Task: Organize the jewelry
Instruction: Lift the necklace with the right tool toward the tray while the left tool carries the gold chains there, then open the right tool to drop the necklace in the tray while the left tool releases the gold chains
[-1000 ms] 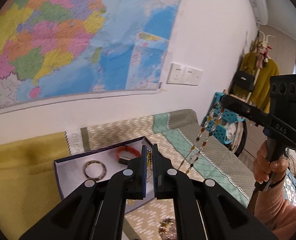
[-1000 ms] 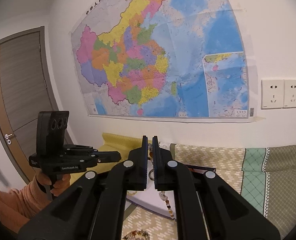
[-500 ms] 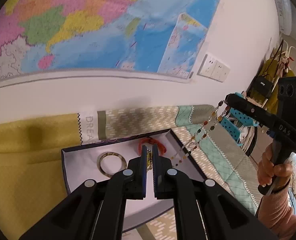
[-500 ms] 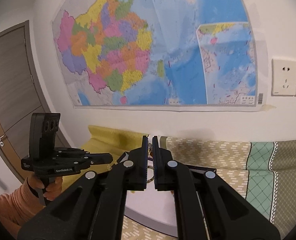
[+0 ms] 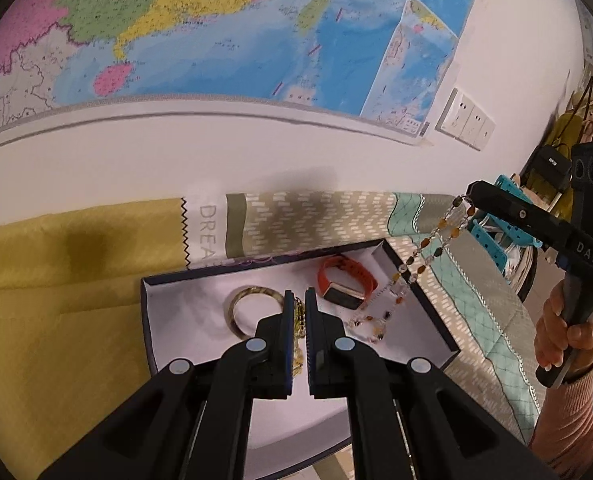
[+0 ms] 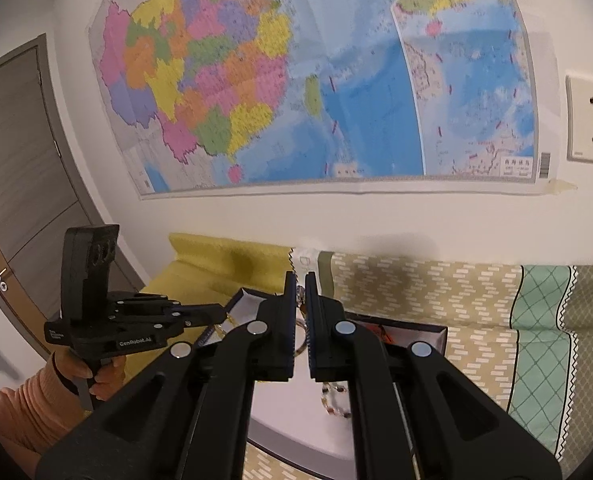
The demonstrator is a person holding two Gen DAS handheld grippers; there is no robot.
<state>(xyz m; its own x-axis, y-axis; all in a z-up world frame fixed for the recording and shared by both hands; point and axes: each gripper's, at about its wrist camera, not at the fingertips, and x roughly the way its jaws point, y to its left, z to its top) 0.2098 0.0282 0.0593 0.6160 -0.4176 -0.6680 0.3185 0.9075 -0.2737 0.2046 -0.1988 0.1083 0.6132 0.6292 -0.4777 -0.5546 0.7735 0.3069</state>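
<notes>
Left gripper (image 5: 300, 300), lower centre, pinching gold chain (image 5: 298, 320) over white-lined box (image 5: 184, 312). Right gripper (image 5: 470, 194), right edge, clamping bead necklace (image 5: 424, 248), lower end trailing into box beside orange watch (image 5: 342, 280) and bangle (image 5: 252, 310).

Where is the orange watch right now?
In the left wrist view, the orange watch lies inside the open box, toward its far right, between the bangle and the beaded necklace.
</notes>
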